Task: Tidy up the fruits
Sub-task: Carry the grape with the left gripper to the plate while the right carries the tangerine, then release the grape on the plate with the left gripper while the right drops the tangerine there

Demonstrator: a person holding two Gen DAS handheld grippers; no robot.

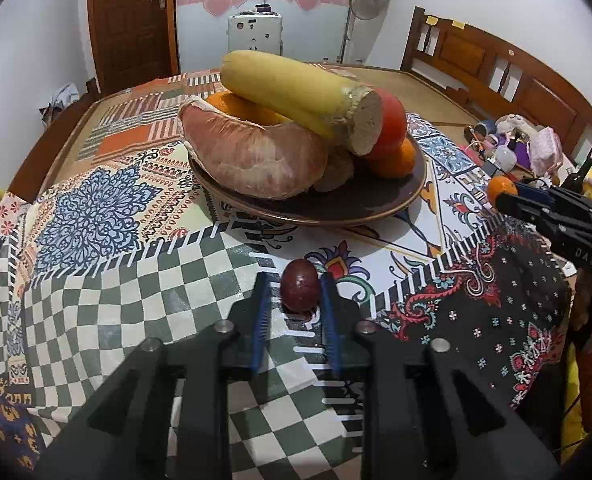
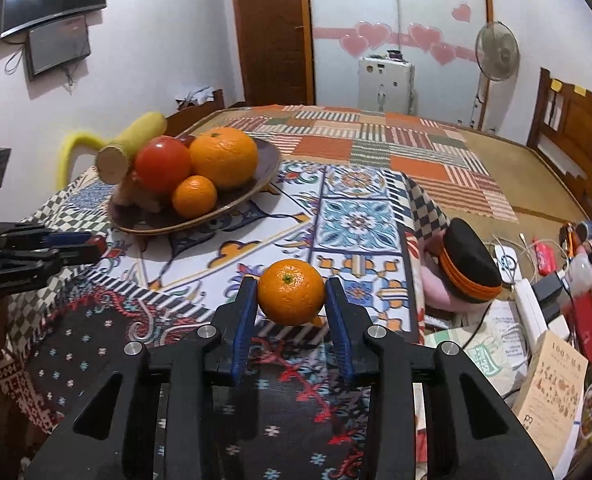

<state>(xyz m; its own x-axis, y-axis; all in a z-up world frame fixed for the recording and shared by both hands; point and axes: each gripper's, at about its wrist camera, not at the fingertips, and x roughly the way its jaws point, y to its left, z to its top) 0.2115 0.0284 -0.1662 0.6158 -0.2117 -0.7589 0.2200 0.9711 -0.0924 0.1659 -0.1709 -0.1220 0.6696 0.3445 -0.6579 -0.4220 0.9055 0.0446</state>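
Left tool [image 1: 299,300] pinches a dark red jujube [image 1: 300,287] right on the bench [image 1: 143,280]; right tool [image 2: 291,300] grips a small orange [image 2: 291,291]. Beyond sits the brown plate [image 1: 360,208] — banana, pomelo wedge, tomato, oranges. Only the right view shows the booklet [image 2: 552,384].

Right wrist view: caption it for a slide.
Right gripper clamps a small orange above the patterned tablecloth, fruit plate behind.

Dark red jujube [image 1: 300,290], orange mandarin [image 2: 291,292], brown plate [image 1: 376,204], patchwork-patterned tablecloth [image 1: 135,264], blue-padded fingers [image 1: 260,312]
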